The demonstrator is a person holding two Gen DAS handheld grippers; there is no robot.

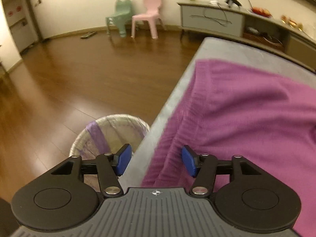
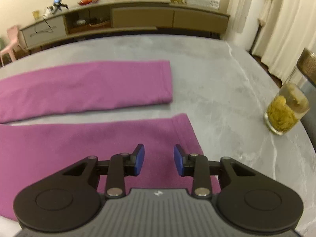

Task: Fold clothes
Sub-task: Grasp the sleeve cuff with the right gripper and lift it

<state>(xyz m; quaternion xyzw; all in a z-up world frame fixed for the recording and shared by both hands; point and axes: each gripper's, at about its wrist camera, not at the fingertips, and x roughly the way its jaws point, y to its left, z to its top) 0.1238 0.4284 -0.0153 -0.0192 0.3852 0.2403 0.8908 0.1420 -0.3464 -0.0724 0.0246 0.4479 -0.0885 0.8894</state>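
Purple trousers (image 1: 246, 108) lie spread on a grey marbled table (image 1: 217, 49). In the left wrist view their gathered waist end reaches the table's left edge. My left gripper (image 1: 157, 161) hovers open over that edge, with a fold of the purple cloth between the blue pads (image 1: 123, 159) but not pinched. In the right wrist view the two trouser legs (image 2: 88, 86) lie side by side, hems pointing right. My right gripper (image 2: 159, 163) stands open just above the near leg (image 2: 118, 138), close to its hem, with no cloth pressed between its pads.
A lined waste bin (image 1: 110, 134) stands on the wooden floor beside the table's left edge. A glass jar (image 2: 286, 110) with yellow contents sits near the table's right rim. A long sideboard (image 2: 138, 19) runs along the far wall. Two small plastic chairs (image 1: 146, 15) stand beyond.
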